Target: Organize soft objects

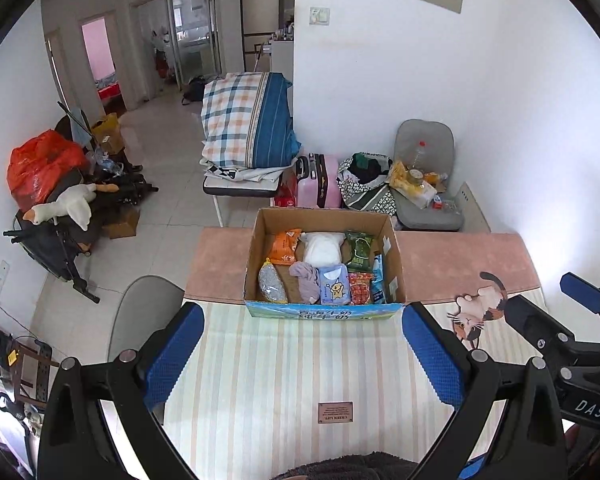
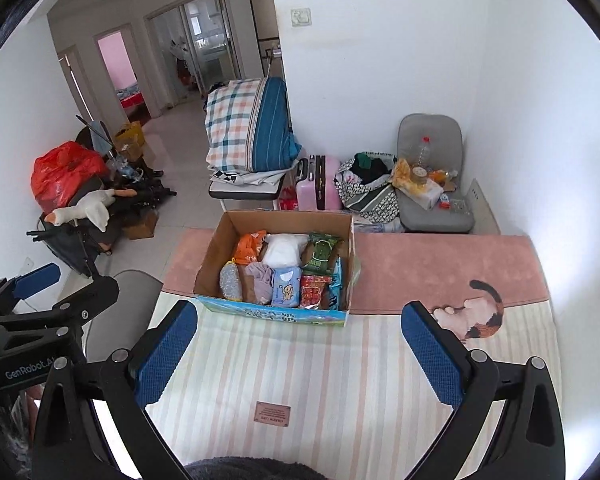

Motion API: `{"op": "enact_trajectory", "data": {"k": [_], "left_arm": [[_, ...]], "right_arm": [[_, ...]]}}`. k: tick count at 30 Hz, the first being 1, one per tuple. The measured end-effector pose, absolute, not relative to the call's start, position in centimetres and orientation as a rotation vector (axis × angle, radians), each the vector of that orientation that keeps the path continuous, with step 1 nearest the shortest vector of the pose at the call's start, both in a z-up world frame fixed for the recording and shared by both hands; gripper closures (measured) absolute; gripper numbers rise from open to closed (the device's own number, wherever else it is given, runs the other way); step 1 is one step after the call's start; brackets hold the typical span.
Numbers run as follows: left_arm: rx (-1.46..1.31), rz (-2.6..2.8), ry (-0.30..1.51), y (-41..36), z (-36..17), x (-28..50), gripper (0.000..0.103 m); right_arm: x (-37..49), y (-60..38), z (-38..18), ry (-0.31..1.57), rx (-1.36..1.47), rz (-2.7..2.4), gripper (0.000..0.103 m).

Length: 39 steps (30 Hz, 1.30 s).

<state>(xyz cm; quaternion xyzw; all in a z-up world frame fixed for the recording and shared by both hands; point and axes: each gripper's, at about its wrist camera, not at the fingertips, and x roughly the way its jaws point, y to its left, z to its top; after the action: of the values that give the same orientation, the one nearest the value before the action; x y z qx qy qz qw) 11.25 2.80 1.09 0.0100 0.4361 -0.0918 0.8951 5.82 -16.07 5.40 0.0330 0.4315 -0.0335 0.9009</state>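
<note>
An open cardboard box stands on the table where the striped mat meets the pink mat. Inside lie a white soft bag, a purple cloth, a blue tissue pack, an orange packet, a green packet, a silvery mesh pouch and a red packet. My left gripper hovers open just before the box, holding nothing. My right gripper is open too, slightly right of the box. Dark fuzzy fabric shows at the bottom edge.
A cat-shaped mat lies right of the box. Behind the table sit a grey chair with clutter, a pink suitcase and folded plaid bedding. A goose plush rests on a pile at left. White wall closes the right side.
</note>
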Motion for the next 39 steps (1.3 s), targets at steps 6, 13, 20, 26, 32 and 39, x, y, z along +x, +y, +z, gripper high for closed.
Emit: {"op": "enact_trajectory", "data": {"k": [6,13,20,26,32,39], "left_arm": [[0.034,-0.164,0.888,2.6,0.8,11.3,0.001],[0.019,-0.139,0.889,3.3,0.5,11.5,0.001],[0.018,-0.137,0.879,3.3,0.7,11.5,0.001],[0.019,-0.135,0.878,3.3,0.7,11.5,0.001],[0.022,-0.148,0.887,3.4,0.8,11.6,0.001],[0.03,-0.161,0.884,3.2,1.0,11.7,0.001]], "right_arm": [[5.3,-15.8,6.4,0.848,0.023,-0.134,0.0],[5.9,-16.2,6.3,0.85,0.023,-0.16,0.0],[6.4,-16.3,5.8,0.863,0.026,-0.169,0.0],[6.4,-16.3,5.7,0.863,0.03,-0.169,0.0],[6.5,-16.2,5.7,0.862,0.026,-0.176,0.0],[6.6,-16.3,5.6,0.859,0.029,-0.183,0.0]]}}
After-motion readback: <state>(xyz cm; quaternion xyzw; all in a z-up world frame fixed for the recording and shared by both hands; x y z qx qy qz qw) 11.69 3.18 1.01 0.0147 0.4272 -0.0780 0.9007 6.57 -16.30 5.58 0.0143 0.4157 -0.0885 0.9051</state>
